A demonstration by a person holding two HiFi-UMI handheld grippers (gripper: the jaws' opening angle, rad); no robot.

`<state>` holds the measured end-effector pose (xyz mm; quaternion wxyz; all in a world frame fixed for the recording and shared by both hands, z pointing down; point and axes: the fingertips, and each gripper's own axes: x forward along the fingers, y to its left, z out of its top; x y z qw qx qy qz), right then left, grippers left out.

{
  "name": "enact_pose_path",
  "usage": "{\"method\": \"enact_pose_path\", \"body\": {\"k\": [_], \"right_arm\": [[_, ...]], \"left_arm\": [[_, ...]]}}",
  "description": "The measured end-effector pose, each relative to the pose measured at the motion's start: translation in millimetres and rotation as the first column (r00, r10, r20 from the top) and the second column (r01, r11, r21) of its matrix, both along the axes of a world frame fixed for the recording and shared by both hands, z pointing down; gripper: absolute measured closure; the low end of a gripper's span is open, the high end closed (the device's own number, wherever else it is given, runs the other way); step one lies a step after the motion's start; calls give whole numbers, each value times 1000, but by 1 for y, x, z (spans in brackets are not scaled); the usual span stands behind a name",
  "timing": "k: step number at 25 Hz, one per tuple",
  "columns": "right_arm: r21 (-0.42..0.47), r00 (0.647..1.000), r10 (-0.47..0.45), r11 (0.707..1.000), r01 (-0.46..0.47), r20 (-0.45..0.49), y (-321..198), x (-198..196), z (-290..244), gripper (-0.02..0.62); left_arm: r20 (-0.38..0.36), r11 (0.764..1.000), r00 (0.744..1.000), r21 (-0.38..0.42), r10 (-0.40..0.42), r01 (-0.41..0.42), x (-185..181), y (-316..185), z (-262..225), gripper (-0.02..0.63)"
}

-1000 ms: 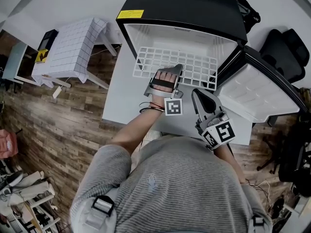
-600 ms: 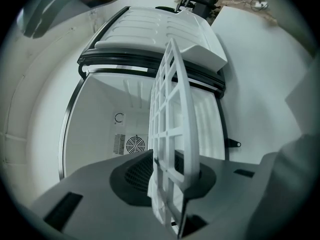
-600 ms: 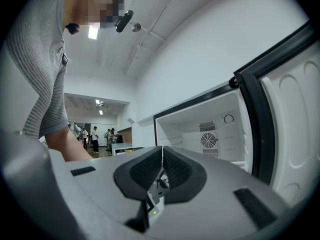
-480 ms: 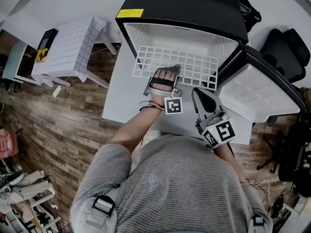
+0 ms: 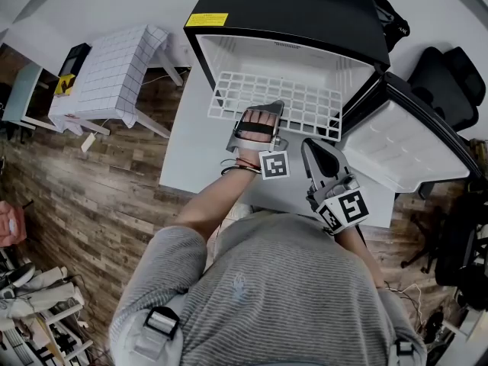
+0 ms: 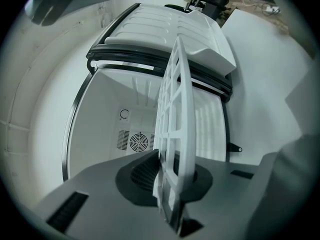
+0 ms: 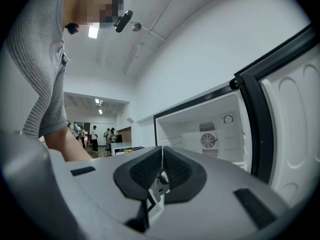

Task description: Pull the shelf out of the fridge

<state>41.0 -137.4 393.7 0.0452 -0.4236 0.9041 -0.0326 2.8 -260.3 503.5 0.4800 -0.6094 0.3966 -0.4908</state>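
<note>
Jaws of the left hand-held gripper (image 6: pixel 168 178) have just been closing and now clamp the shelf (image 5: pixel 305 101) edge, ready to pull.

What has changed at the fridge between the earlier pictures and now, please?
The left gripper has just been closing its fingers, which now clamp the front edge of the white wire shelf. The hand itself barely moved. The shelf has not come any farther out of the fridge, the door stays open, and the right gripper stays shut and empty.
</note>
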Motion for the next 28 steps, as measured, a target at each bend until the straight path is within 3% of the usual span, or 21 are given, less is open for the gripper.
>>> {"method": "enact_pose_path", "body": {"k": [9, 14, 22, 28], "right_arm": [[7, 1000, -4, 1000, 3, 7, 2, 1, -2, 581], [8, 1000, -5, 1000, 5, 9, 4, 0, -3, 581], [17, 1000, -16, 1000, 15, 23, 4, 1, -7, 581], [46, 999, -32, 998, 30, 43, 9, 2, -23, 581]], "left_arm": [[-31, 1000, 1000, -16, 3, -4, 2, 14, 0, 563], [-85, 993, 996, -121, -9, -2, 1, 34, 26, 568], [8, 998, 1000, -55, -10, 10, -26, 46, 17, 569], [-9, 1000, 1000, -20, -23, 23, -41, 52, -1, 569]]}}
